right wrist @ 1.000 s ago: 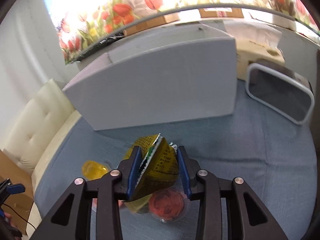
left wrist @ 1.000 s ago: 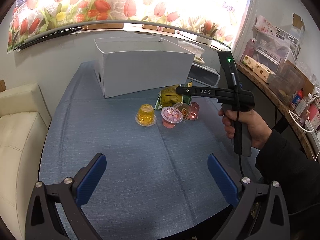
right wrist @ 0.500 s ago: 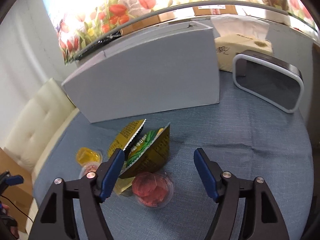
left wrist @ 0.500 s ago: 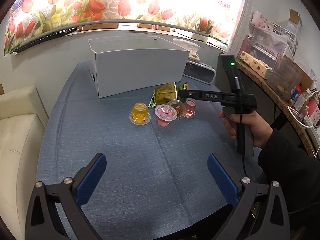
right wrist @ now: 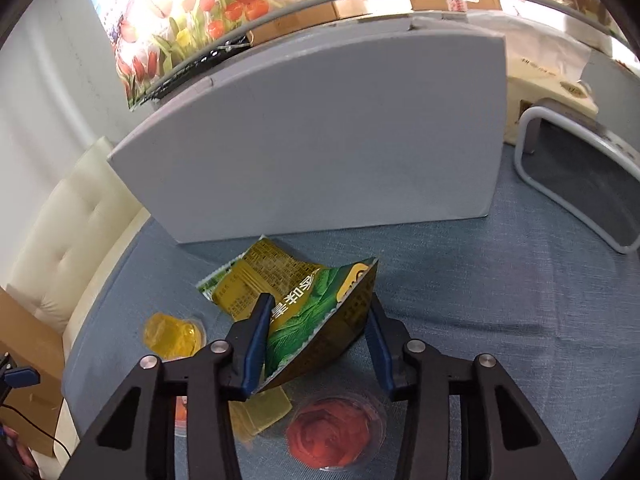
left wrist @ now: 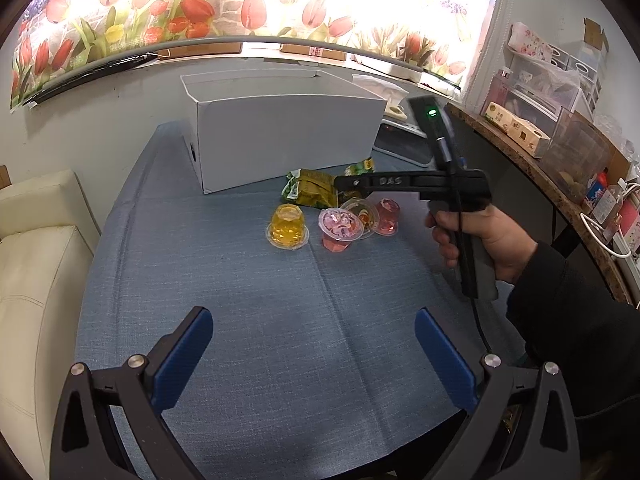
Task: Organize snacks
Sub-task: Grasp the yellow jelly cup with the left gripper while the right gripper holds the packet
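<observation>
Right gripper (right wrist: 318,340) stands with both blue pads pressed against the green-and-yellow snack packet (right wrist: 308,308); its jaws have just been closing, and the packet sits buckled between them, one corner raised toward the white box (right wrist: 320,136). A second, flatter packet (right wrist: 256,276) lies just beyond and to the left, partly under the first. The held packet's long axis runs across the jaws, roughly parallel to the box's front wall. The box stands directly ahead of the fingers, near, open side up, so the coming move is judged a lift up and forward over that wall. Jelly cups remain on the blue cloth: yellow (right wrist: 172,334) to the left, red (right wrist: 332,436) beneath the gripper.

Left gripper (left wrist: 314,354) hangs spread wide and empty, well back from the snacks; the right hand (left wrist: 484,244) is clearly nearer.
</observation>
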A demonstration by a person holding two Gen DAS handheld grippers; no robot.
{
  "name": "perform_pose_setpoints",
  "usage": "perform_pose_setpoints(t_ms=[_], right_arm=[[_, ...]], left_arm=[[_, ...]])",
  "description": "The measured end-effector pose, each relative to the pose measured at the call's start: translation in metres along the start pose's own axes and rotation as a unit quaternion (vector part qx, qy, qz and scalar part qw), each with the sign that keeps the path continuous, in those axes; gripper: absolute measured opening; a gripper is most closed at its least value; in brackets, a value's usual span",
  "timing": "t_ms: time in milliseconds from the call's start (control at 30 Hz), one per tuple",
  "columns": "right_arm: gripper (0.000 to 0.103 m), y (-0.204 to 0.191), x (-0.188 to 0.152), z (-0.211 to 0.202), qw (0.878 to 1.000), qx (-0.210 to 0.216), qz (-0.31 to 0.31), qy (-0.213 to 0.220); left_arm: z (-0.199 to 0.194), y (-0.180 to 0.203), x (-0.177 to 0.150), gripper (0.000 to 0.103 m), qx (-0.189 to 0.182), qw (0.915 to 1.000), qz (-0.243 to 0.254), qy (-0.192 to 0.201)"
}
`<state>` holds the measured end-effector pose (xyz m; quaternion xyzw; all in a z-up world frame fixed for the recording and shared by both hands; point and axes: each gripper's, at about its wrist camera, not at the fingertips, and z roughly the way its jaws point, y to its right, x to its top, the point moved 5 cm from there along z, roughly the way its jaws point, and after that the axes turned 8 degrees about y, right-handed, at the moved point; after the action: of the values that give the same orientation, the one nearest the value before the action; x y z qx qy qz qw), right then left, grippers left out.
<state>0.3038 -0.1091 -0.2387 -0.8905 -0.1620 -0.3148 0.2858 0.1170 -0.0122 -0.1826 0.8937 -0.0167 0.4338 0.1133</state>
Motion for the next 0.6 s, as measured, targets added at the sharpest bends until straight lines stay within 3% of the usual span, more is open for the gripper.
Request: perform_pose_setpoints(t_ms=[367,600], right_arm=[[0.045,-0.005,-0.004,-0.073,0.999,-0.015,-0.006,0.04],[0.045,-0.01,-0.03,-0.129,0.998,-0.018,0.014,0.061]], left_arm=[[0.064,-0.007,0.011,0.103,-0.027,0.9981,0.019,-0.051],[0.106,0.017,0.016,0.103,-0.048,0.9959,0.034,-0.069]])
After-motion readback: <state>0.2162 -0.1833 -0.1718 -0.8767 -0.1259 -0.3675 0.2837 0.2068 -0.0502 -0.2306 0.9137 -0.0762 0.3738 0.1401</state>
